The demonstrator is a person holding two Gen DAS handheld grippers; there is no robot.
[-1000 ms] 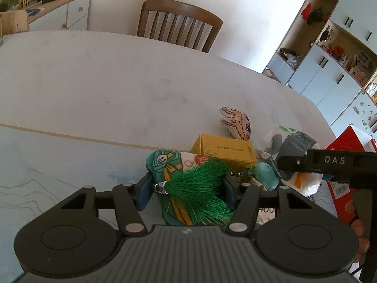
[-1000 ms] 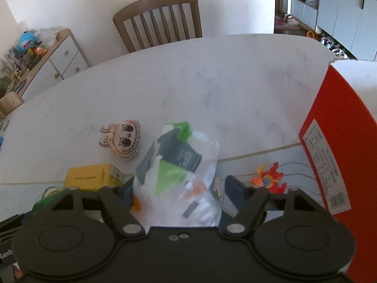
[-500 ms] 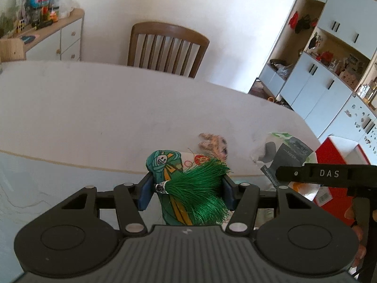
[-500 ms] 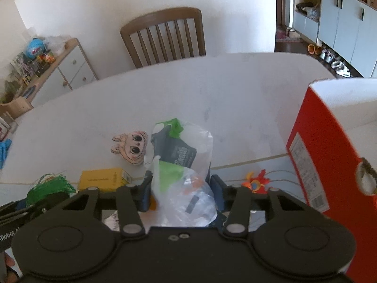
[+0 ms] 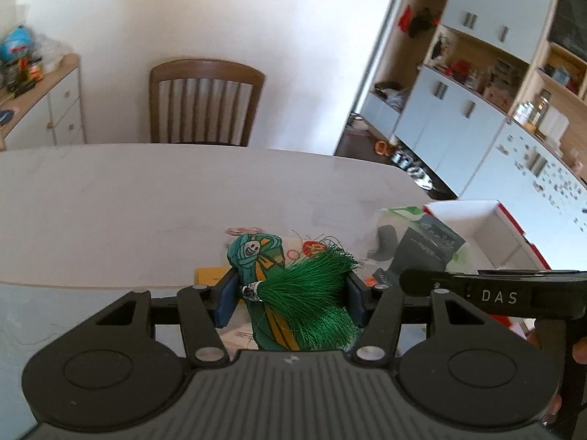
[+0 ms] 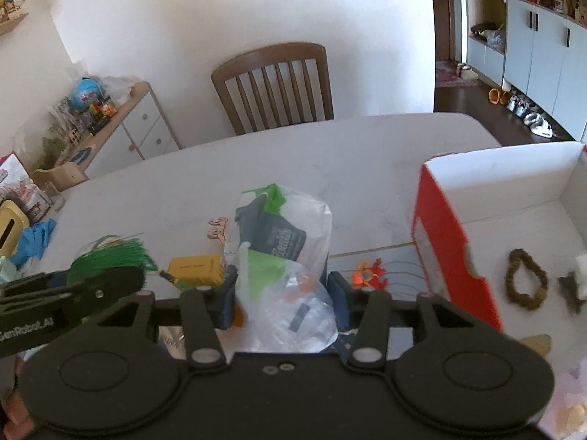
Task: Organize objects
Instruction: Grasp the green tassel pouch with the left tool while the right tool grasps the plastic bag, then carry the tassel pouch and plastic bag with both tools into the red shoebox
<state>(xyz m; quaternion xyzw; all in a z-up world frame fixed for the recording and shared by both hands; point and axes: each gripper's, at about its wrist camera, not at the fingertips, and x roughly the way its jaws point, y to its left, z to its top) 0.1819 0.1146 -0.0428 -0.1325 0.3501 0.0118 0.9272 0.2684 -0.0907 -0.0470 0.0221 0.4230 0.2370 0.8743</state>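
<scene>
We've got the green tassel charm [image 5: 293, 293] clamped in the left gripper [image 5: 290, 299], and the plastic bag [image 6: 282, 275] pinched in the right gripper [image 6: 282, 300], both clear of the table [image 6: 367, 154]. Judging by the open red box [image 6: 451, 242] at right, already holding a bead bracelet [image 6: 524, 278], that's the likely drop point. Yellow box [image 6: 196, 267] and red trinket [image 6: 368, 275] not yet picked.

Both views are lit by soft, even daylight; its source cannot be made out. The pale desk [image 5: 146, 198] is rendered bright without hard glare. Strong fisheye bending is seen at the edges, where the cabinets [image 5: 477, 117] are curved. Motion blur is noticeable on the red box [image 6: 451, 242] and the chair [image 5: 205, 102].
</scene>
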